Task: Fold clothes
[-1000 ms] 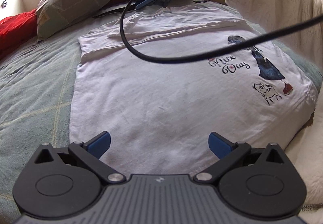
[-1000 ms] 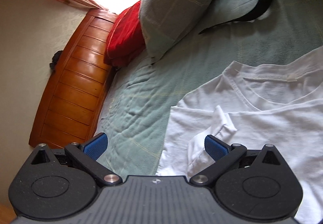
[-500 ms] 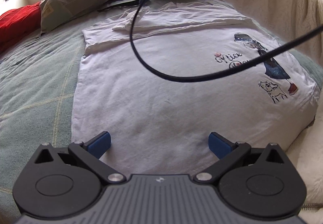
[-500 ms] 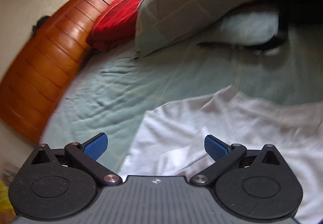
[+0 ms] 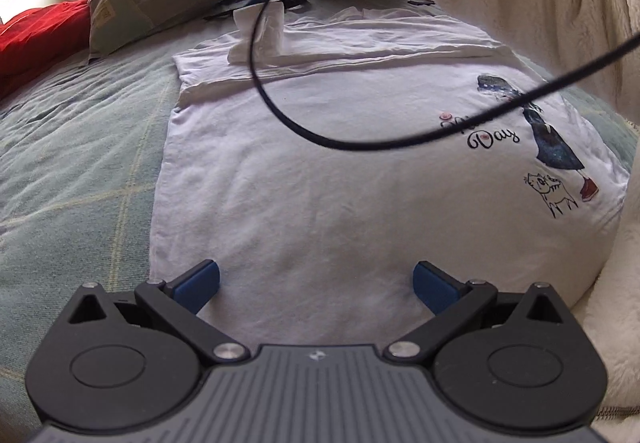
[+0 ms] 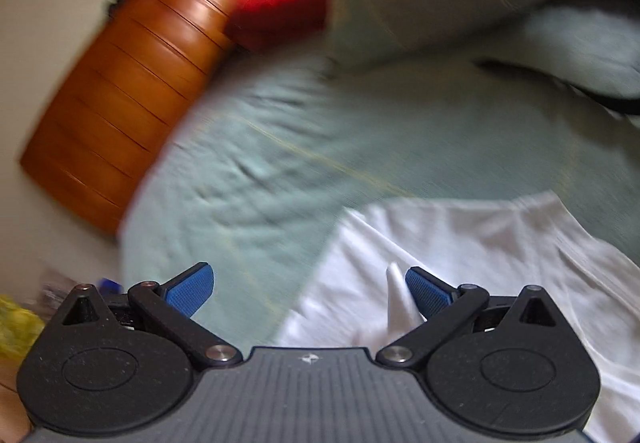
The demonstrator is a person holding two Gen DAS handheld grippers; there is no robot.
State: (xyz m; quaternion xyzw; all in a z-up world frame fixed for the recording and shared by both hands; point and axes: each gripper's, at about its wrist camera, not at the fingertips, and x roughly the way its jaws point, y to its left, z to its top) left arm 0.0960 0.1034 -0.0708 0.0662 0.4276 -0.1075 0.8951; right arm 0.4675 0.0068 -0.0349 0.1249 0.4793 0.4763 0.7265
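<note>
Left jaws: the left gripper [image 5: 316,285] stands spread wide and empty, low over the near end of the white T-shirt [image 5: 340,179].
Right jaws: the right gripper [image 6: 310,289] is spread too; a peak of white cloth [image 6: 400,299] rises against one pad, seemingly draped rather than pinched.
Change: a second ago the sleeve [image 5: 260,31] lay flat on the shirt; now the left view shows it lifted under the right tool, whose own view is blurred by motion.
T-shirt: flat on the green bed [image 5: 76,147], print up, its far side already turned in.
Meaning: probably the sleeve is being tucked before a lengthwise fold.
Hazard: the black cable [image 5: 360,143] hangs across the shirt.
</note>
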